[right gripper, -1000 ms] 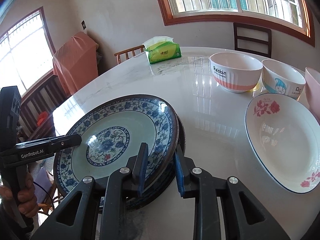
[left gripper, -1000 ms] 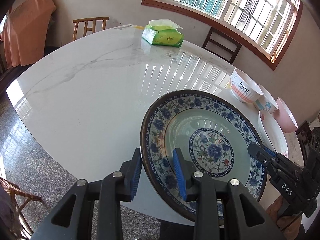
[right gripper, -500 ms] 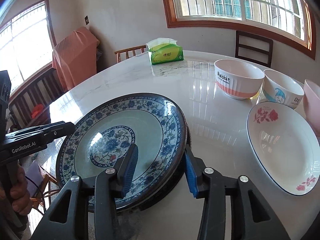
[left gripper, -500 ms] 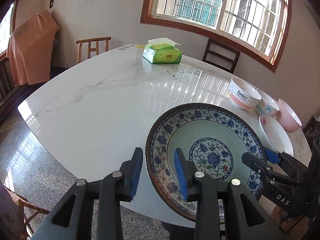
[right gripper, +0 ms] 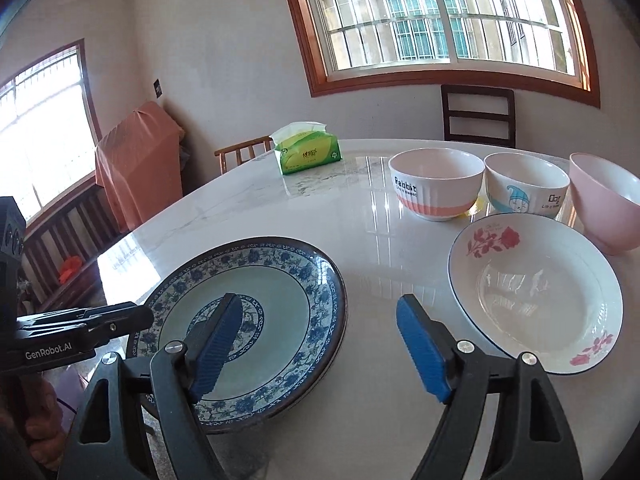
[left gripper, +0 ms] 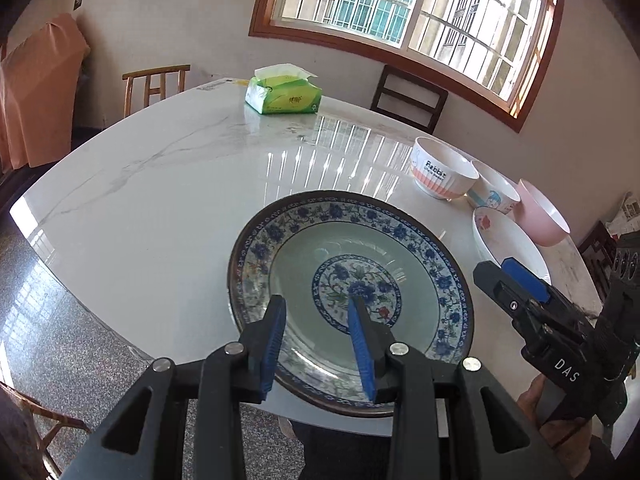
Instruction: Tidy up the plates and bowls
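Since a second ago, both pairs of my fingers have let go of the blue-patterned plate [right gripper: 256, 320]. Back then my right fingers pinched its right rim and it was tilted; now it lies flat on the tabletop [left gripper: 168, 184] at the near edge. My right gripper [right gripper: 320, 344] has just been opening: its fingers stand wide apart, the left one over the plate's well, the right one over bare tabletop, neither pressing the rim between them. My left gripper [left gripper: 320, 344] was astride the plate's left rim; now its fingers are partly apart, both over the plate's inside, clamped on nothing.

To the right of the blue plate lies a white plate [right gripper: 536, 296] printed with red roses. Beyond it stand three bowls in a row: a white one with an orange band [right gripper: 436, 184] lettered "Rabbit", with a smaller line below that I cannot read; a white one with a blue cartoon figure [right gripper: 526, 186] and small writing too fine to make out; and a plain pink one [right gripper: 604, 204] at the right end. A green pack of tissues [right gripper: 308, 154] sits at the far side, its print unreadable. In the right wrist view my left gripper's body reads "GenRobot.AI"; in the left wrist view my right one reads "DAS".
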Demonstrator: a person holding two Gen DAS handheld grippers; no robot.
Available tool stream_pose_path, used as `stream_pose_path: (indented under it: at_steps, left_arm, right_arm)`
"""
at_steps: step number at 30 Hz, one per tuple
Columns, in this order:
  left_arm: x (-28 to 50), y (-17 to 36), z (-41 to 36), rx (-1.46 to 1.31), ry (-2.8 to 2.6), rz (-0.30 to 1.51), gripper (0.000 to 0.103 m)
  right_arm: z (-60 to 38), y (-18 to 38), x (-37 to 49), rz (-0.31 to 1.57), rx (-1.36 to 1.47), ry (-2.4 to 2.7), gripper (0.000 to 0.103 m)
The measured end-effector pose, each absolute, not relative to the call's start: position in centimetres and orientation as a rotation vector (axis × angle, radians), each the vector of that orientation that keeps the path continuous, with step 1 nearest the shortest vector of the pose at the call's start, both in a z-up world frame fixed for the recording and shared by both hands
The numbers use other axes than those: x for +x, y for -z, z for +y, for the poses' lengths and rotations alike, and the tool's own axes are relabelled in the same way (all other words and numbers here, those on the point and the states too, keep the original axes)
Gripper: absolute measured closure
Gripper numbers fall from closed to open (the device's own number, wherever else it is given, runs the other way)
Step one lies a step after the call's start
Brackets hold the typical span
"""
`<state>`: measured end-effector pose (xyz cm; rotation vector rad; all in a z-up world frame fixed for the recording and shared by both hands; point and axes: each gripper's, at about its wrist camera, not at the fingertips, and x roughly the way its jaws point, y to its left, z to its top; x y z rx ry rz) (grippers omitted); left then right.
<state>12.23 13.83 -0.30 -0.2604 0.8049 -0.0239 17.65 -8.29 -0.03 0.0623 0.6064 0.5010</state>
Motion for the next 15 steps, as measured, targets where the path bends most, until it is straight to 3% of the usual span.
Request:
stream_pose_path:
  at_steps: [7, 13, 15]
  left_arm:
    - [13.4, -1.5, 7.5, -0.207, 0.198, 0.815, 0.065]
    - [18.0, -2.7, 2.6, -0.281, 0.372, 0.881, 0.062]
    - [19.9, -2.9, 1.0, -0.302, 0.411, 0.899, 0.061]
  right_arm:
    - [-15.6, -1.1, 15.1, 0.585, 0.131, -0.392, 0.026]
    - [-24.2, -1.8, 17.7, 0.66, 0.244, -0.216, 0.027]
    - [-26.1, -1.6, 19.2, 0.684, 0.268, -0.196, 0.034]
